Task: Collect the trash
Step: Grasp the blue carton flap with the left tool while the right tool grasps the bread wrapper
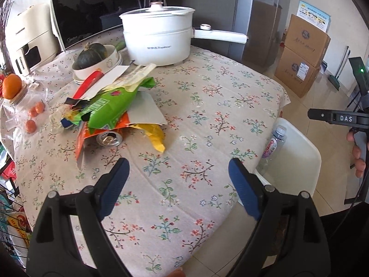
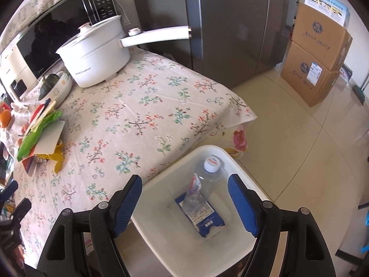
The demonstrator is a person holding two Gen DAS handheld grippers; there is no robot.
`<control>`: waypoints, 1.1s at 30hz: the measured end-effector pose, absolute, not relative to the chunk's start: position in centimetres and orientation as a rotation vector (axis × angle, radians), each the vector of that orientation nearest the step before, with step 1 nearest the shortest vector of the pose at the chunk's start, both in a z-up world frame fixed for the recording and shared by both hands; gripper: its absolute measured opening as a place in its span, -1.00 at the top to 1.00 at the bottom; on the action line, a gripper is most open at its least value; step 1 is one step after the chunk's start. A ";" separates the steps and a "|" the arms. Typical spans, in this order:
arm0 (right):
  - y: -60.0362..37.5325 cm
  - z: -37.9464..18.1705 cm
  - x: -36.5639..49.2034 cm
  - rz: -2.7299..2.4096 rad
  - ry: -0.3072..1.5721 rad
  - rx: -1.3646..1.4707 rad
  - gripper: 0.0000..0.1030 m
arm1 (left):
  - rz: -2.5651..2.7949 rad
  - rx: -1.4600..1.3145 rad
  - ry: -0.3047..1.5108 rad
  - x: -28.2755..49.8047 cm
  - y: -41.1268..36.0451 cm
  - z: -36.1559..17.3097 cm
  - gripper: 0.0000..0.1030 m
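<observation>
I am hovering my empty, spread right gripper (image 2: 184, 202) over the white plastic bin (image 2: 233, 159) holding a clear bottle (image 2: 203, 184); my spread left gripper (image 1: 178, 184) should approach the wrapper pile (image 1: 113, 108) low, squarely.

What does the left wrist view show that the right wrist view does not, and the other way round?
Only the left wrist view: a crushed can under the wrapper pile, and a hand holding the other gripper. Only the right wrist view: a blue carton in the white bin. Both: the plastic bottle, the white pot, both grippers open and empty.
</observation>
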State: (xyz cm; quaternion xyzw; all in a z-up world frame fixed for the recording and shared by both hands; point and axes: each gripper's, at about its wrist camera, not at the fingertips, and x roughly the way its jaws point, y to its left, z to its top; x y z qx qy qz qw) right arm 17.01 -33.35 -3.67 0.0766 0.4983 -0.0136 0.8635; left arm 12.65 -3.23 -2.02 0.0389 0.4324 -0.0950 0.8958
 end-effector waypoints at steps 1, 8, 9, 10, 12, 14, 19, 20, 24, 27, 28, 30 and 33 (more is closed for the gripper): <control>-33.0 -3.4 17.1 -0.021 1.042 0.161 -0.54 | -0.184 0.072 0.897 12.9 -2.5 -2.0 -0.70; -30.1 -2.2 17.9 0.022 1.020 0.128 -0.55 | -0.058 -0.036 0.886 15.6 3.1 -1.8 -0.70; -29.6 -2.0 18.1 0.026 1.016 0.120 -0.55 | -0.040 -0.062 0.879 16.1 4.0 -1.6 -0.70; -29.2 -1.9 18.3 0.030 1.012 0.114 -0.55 | -0.025 -0.087 0.869 16.6 4.9 -1.5 -0.70; -28.4 -1.6 18.6 0.038 1.003 0.108 -0.55 | 0.003 -0.125 0.853 17.5 6.3 -1.3 -0.70; -27.8 -1.5 19.0 0.044 0.998 0.109 -0.55 | 0.025 -0.165 0.842 18.3 7.6 -1.3 -0.69; -26.4 -1.3 19.9 0.056 1.000 0.126 -0.55 | 0.055 -0.303 0.813 20.2 10.5 -1.5 -0.55; -26.1 -1.4 20.2 0.059 1.003 0.124 -0.55 | 0.060 -0.327 0.814 20.7 11.0 -1.7 -0.52; -25.0 -1.4 20.7 0.066 0.995 0.086 -0.55 | 0.082 -0.420 0.855 23.0 12.2 -3.3 -0.15; -24.6 -1.6 20.8 0.063 0.996 0.063 -0.55 | 0.103 -0.527 0.865 24.0 13.5 -4.2 -0.05; -24.5 -1.7 20.9 0.065 1.001 0.067 -0.55 | 0.115 -0.553 0.872 24.3 13.8 -4.6 0.06; -24.4 -2.0 21.0 0.069 1.010 0.072 -0.55 | 0.129 -0.593 0.889 24.8 14.2 -5.1 0.28; -24.4 -2.1 21.0 0.068 1.013 0.070 -0.55 | 0.133 -0.632 0.915 25.1 13.9 -5.5 0.51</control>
